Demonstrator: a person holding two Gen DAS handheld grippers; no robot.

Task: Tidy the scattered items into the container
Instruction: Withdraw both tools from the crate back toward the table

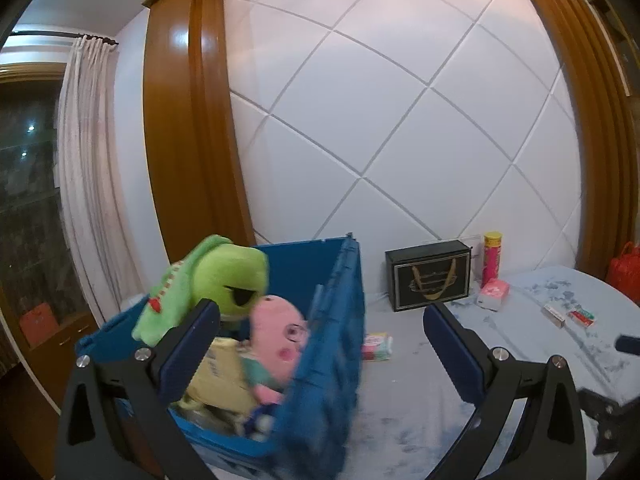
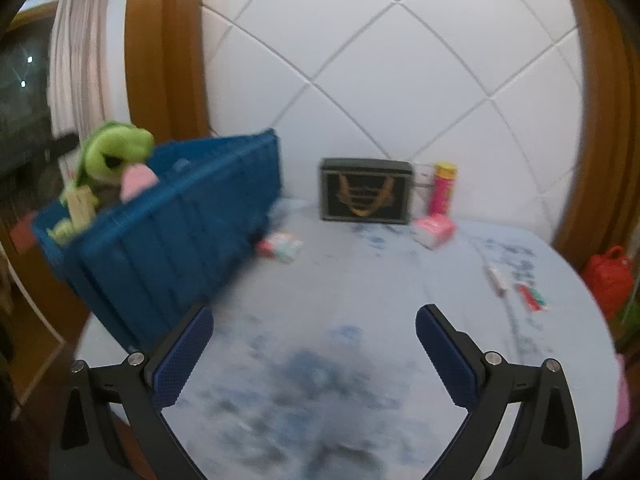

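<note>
A blue crate (image 1: 328, 344) stands at the table's left, holding a green frog plush (image 1: 208, 276), a pink pig plush (image 1: 280, 336) and a yellow packet (image 1: 220, 380). My left gripper (image 1: 320, 320) is open and empty over the crate's near right wall. My right gripper (image 2: 314, 324) is open and empty above the bare table, right of the crate (image 2: 168, 232). Loose on the table: a tissue pack (image 2: 280, 246) by the crate, a pink pack (image 2: 434, 230), a pink tube (image 2: 442, 188), and two small boxes (image 2: 516, 284).
A black box (image 2: 366, 190) stands against the white padded wall. The round table (image 2: 360, 360) has a blue-patterned cloth. A red bag (image 2: 608, 276) sits beyond the table's right edge. Wooden frames and a curtain stand to the left.
</note>
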